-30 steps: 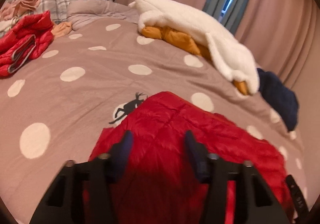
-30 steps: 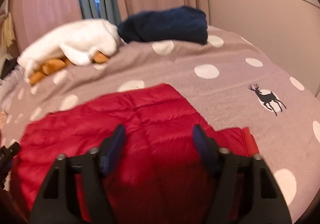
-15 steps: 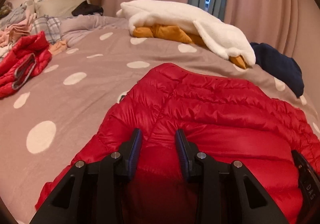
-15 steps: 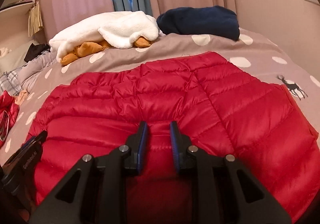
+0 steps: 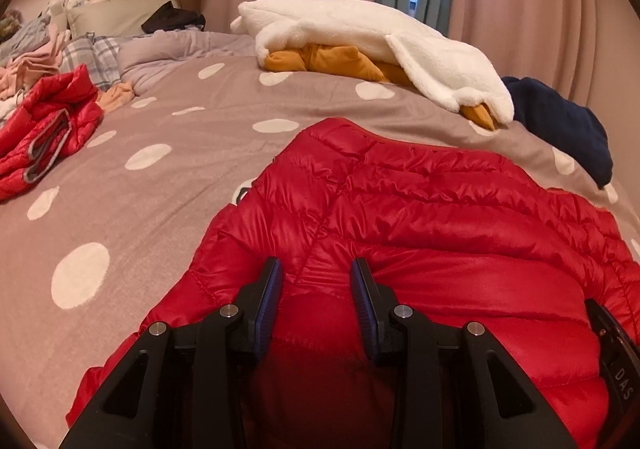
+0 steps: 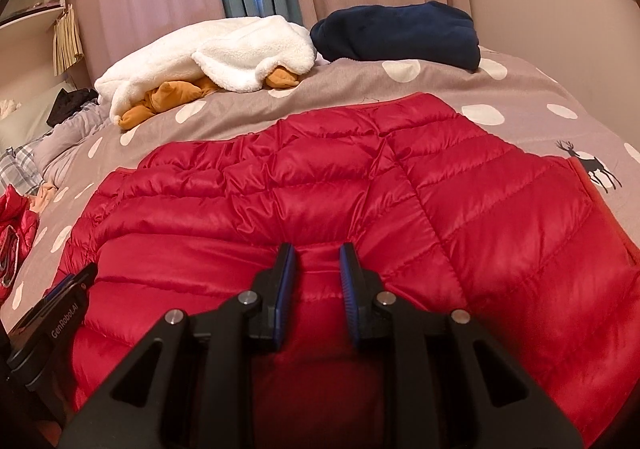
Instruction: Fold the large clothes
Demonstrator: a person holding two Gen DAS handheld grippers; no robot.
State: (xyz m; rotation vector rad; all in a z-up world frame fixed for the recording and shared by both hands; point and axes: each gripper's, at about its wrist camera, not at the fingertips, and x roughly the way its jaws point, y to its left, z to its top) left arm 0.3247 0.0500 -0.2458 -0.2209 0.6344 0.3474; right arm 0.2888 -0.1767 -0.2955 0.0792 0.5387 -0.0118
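Observation:
A red quilted down jacket (image 5: pixel 420 217) lies spread on the dotted bed cover and also fills the right wrist view (image 6: pixel 320 193). My left gripper (image 5: pixel 316 277) is narrowed onto a bunched fold at the jacket's near edge, towards its left side. My right gripper (image 6: pixel 318 265) is pinched on a fold of the same near edge, further right. Each gripper's body shows at the edge of the other's view: the right one in the left wrist view (image 5: pixel 616 361), the left one in the right wrist view (image 6: pixel 52 313).
A white fleece (image 5: pixel 372 37) over an orange garment (image 5: pixel 332 59) lies at the bed's far side, with a dark blue folded garment (image 6: pixel 400 35) beside it. A second red jacket (image 5: pixel 44 129) and a pile of clothes (image 5: pixel 32 57) lie at the left. Curtains stand behind the bed.
Both grippers closed from wide open onto the jacket's near edge, and the jacket now lies spread wider across the bed. In the last half second little moved.

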